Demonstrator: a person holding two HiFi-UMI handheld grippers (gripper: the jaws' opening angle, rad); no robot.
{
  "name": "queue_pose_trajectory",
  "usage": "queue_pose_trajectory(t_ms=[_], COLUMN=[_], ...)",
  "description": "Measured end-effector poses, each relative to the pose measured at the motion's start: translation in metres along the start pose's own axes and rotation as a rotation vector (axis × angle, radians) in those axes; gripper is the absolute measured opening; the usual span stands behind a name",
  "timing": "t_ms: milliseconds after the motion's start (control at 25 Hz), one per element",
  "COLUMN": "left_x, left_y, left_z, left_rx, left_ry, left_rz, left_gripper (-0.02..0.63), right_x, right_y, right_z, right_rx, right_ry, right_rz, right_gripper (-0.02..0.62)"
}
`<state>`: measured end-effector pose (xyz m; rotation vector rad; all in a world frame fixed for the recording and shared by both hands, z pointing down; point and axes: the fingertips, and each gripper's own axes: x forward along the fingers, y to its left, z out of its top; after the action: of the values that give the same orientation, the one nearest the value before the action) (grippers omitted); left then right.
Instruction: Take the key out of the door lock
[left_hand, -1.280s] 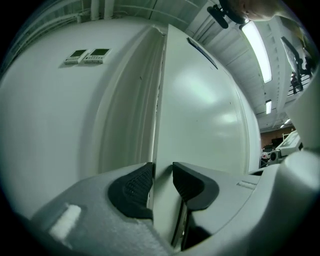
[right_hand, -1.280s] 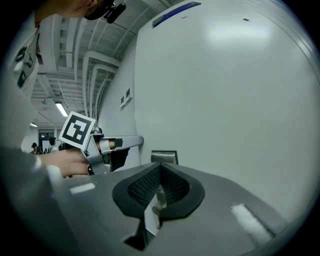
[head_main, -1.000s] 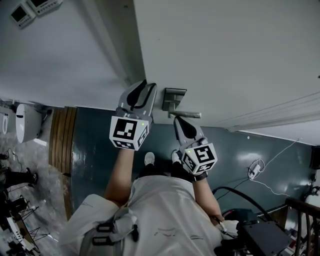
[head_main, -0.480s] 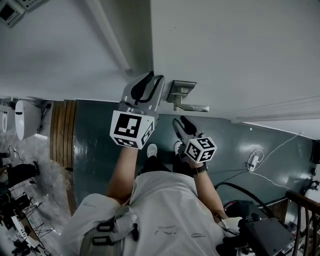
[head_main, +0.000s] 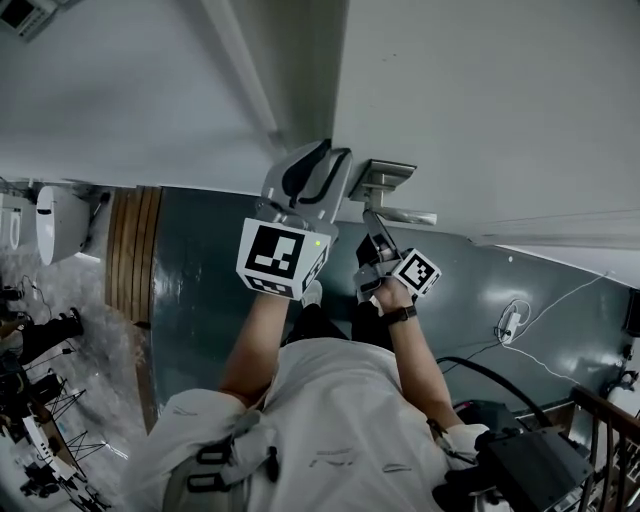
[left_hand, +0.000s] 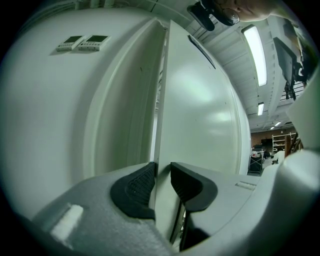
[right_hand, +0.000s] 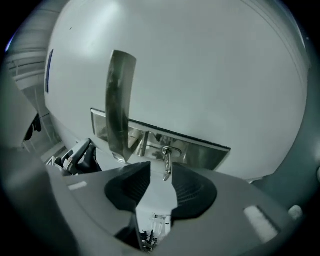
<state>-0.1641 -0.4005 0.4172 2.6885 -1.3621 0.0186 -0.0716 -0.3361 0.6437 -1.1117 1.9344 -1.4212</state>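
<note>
A small metal key (right_hand: 166, 162) sticks out of the steel lock plate (right_hand: 150, 137) under the lever handle (right_hand: 119, 105) of the white door (head_main: 480, 100). My right gripper (right_hand: 159, 175) points at the plate with the key between its fingertips; the jaws are closing and the pads do not press on it. In the head view this gripper (head_main: 373, 242) sits just below the handle (head_main: 400, 213), and the key itself is hidden there. My left gripper (left_hand: 161, 182) is clamped on the door's edge (left_hand: 162, 100), level with the lock (head_main: 325, 165).
Two small wall panels (left_hand: 82, 42) sit on the wall beside the door frame. Below lie a dark teal floor (head_main: 200, 280), a wooden strip (head_main: 130, 250), a white fixture (head_main: 60, 225) at the left and loose cables (head_main: 510, 330) at the right. My own torso fills the bottom of the head view.
My right gripper has risen from beside the left one to just under the lever handle, close to the lock plate. The left gripper stays on the door edge.
</note>
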Motion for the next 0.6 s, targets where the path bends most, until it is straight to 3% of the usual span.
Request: queue_pose_trajectory(t_ms=[120,400,600], left_x=[-0.002,0.0,-0.001], left_y=[0.0,0.001,0.001], left_z=[0.002,-0.004,-0.004], left_rx=[0.004,-0.027,-0.028], left_ry=[-0.008,-0.015,-0.013], left_rz=[0.005,0.011,0.01], left_gripper=[0.104,0.109,0.11], right_x=[-0.002,-0.007,-0.008], right_y=[-0.014,-0.024,-0.023], right_z=[-0.004,-0.006,-0.007], right_rx=[0.088,0.269,0.279], right_ry=[-0.022,-0.11,-0.119], right_rz=[-0.092,-0.038,-0.03], right_gripper=[0.034,0.028,0.028])
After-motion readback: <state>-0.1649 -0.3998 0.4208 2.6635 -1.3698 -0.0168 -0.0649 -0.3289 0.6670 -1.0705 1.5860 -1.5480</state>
